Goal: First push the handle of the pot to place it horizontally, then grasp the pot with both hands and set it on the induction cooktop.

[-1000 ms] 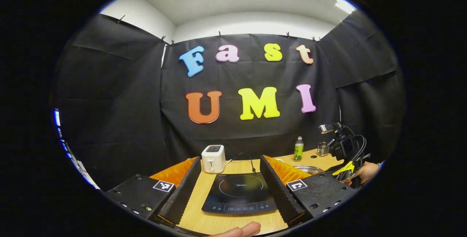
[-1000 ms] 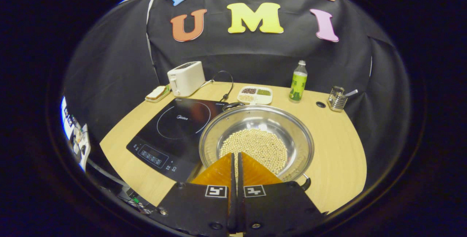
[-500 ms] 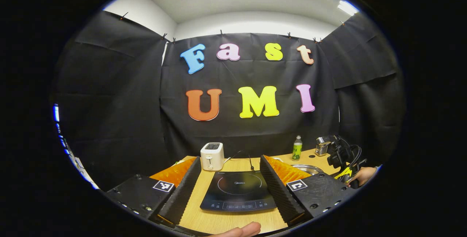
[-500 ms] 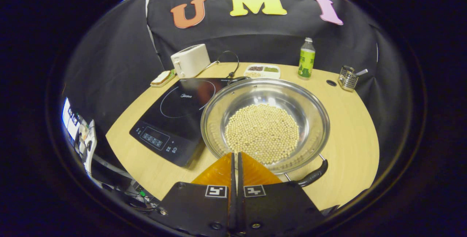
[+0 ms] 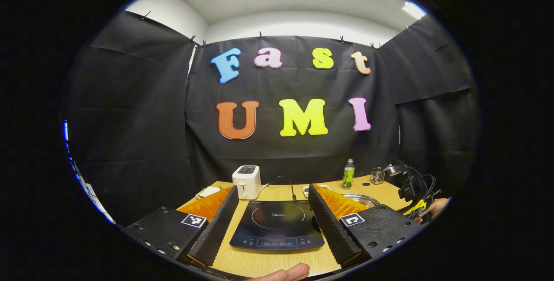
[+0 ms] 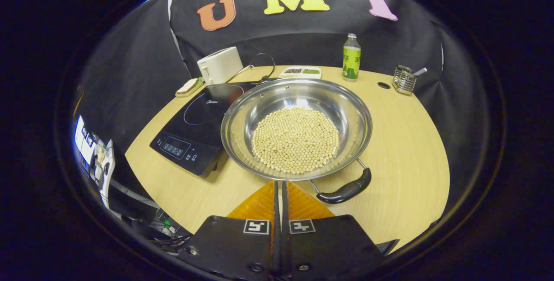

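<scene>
Handle-pushing is judged to be the step in hand, since the pot [image 6: 296,129] is seen resting on the table [image 6: 407,142] and not yet on the induction cooktop [image 6: 194,121].

In the right gripper view, the cooktop is found at centre left, with the pot's left rim just beside it and seemingly overlapping its right edge; whether the two touch cannot be told. The pot, holding pale beans [image 6: 295,139], is placed at the middle of the frame. Its near handle [image 6: 346,190] is seen at lower right of centre, slanted away from the rim, while a far handle [image 6: 268,80] is glimpsed at the upper rim. At the bottom centre the right gripper [image 6: 279,185] is held with its fingers pressed together on nothing, just short of the pot's near rim and to the left of the near handle.

In the left gripper view, the left gripper [image 5: 272,203] is held with its fingers wide apart, the cooktop [image 5: 277,224] being framed between them; the pot's rim [image 5: 365,198] is seen at lower right.

For the push to go well, the closed fingertips should be brought against the side of the near handle and pressed slowly, so that the pot is turned about its centre rather than slid. A low, level contact is advised, lest beans be jolted or the pot be driven onto the cooktop's edge.
</scene>
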Tool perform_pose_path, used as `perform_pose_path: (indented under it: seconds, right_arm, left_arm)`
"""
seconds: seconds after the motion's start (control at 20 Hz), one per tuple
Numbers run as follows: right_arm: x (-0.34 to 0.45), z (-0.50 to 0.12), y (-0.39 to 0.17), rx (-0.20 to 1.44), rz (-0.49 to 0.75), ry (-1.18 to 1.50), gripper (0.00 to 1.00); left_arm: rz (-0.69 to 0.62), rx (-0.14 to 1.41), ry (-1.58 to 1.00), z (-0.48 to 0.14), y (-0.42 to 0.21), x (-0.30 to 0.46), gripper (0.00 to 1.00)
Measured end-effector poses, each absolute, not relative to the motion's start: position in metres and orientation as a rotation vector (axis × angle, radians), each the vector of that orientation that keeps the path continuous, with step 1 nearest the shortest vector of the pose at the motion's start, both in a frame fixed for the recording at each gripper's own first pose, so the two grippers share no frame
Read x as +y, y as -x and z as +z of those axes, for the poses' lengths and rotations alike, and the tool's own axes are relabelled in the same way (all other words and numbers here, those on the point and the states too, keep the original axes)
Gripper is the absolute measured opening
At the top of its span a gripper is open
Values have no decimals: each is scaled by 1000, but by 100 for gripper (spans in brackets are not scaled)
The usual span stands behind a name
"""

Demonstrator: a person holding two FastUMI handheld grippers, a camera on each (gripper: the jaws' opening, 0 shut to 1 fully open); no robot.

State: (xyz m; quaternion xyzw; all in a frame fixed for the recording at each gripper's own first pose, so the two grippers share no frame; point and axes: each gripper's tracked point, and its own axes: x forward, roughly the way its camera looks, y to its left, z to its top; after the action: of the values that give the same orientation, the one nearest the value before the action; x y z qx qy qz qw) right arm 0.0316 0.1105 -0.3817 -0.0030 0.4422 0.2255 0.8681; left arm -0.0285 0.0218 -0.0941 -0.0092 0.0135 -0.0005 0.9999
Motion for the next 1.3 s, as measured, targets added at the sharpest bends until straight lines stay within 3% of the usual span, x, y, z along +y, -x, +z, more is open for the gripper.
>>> perform_pose_path:
  seconds: [0.3, 0.7, 1.3]
  right_arm:
    - [90, -388, -42, 935, 425, 19, 4]
    - [86, -405, -34, 975, 466, 45, 4]
    - [53, -415, -78, 962, 434, 42, 4]
  left_arm:
    - [-17, 45, 15, -97, 25, 13, 96]
    - [-28, 42, 15, -91, 27, 9, 96]
    - [27, 18, 2, -86, 25, 4, 96]
